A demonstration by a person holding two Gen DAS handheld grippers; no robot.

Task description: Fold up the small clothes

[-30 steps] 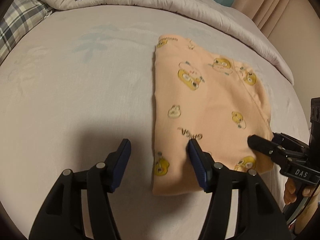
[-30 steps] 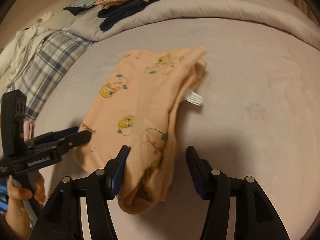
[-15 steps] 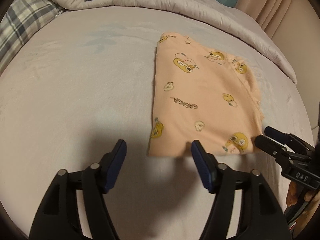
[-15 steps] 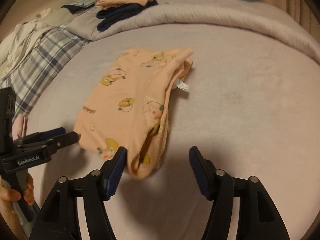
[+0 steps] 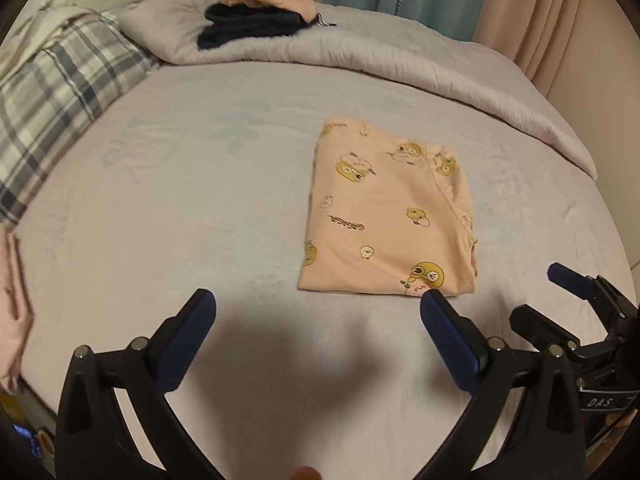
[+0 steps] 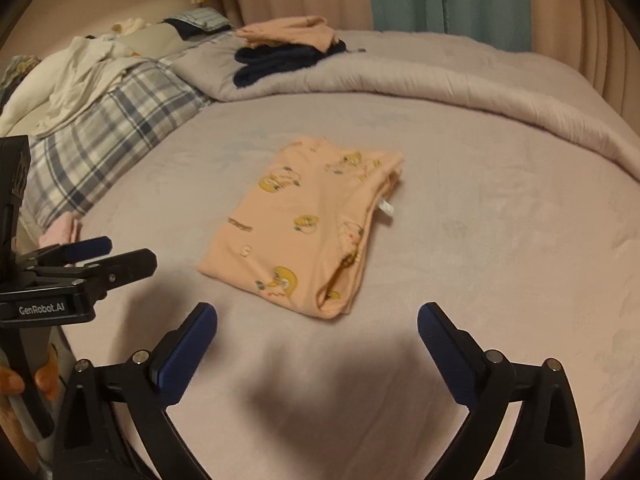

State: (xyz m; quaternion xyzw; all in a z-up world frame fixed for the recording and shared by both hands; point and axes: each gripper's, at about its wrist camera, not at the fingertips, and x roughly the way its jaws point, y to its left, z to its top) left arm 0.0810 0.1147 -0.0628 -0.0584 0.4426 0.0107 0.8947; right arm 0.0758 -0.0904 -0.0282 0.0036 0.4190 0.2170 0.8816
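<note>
Folded garment point(image 5: 384, 216) flat, long axis running away, left gripper point(image 5: 318, 316) and right gripper point(image 6: 317, 324) opening, empty

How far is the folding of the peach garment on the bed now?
Done: the peach garment lies folded flat on the bed sheet. In hand: nothing; the left gripper and right gripper are clear of it, jaws opening. Left: perhaps adding it to the folded pile on the duvet.

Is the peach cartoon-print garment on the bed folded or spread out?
Folded: the peach garment lies as a compact rectangle, stacked layers showing along its right edge.
</note>
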